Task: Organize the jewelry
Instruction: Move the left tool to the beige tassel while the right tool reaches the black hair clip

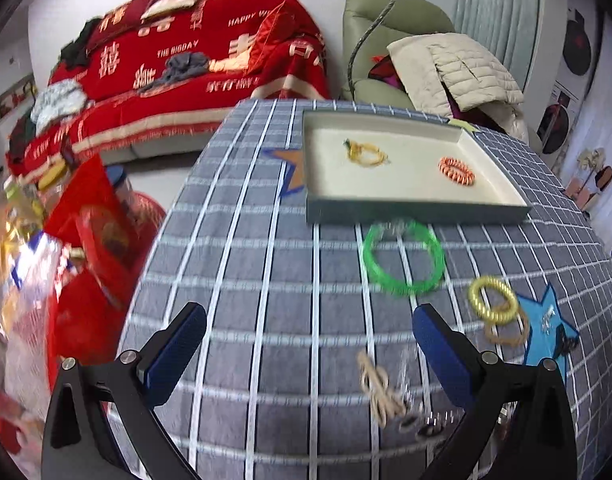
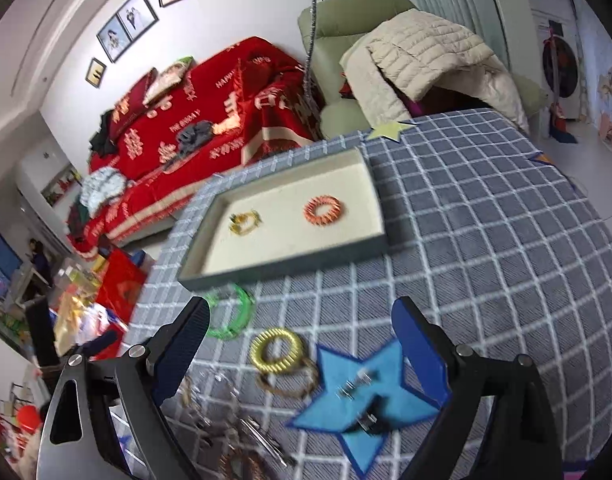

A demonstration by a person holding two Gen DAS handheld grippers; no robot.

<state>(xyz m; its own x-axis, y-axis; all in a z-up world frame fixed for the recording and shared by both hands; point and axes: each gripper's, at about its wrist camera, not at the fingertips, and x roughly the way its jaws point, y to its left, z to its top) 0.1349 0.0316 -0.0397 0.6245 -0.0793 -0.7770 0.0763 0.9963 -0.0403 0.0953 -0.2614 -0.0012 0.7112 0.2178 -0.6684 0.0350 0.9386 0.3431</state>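
A shallow grey tray (image 1: 418,210) (image 2: 281,270) with a cream floor sits on the checked tablecloth and holds a gold chain bracelet (image 1: 366,154) (image 2: 245,222) and an orange coiled bracelet (image 1: 457,171) (image 2: 324,210). In front of the tray lie a green bangle (image 1: 404,258) (image 2: 235,312), a yellow coiled bracelet (image 1: 492,300) (image 2: 275,350) and a tan bangle (image 1: 508,332) (image 2: 289,384). My left gripper (image 1: 310,332) is open above bare cloth, near a beige bracelet (image 1: 378,390). My right gripper (image 2: 299,326) is open over the yellow bracelet, holding nothing.
A blue felt star (image 2: 370,396) (image 1: 548,326) carries small metal clips. More blurred jewelry lies near the front edge (image 2: 241,436). The table's left edge drops off toward red bags (image 1: 93,248). A red-covered sofa (image 1: 193,64) and a green armchair (image 2: 358,40) stand behind.
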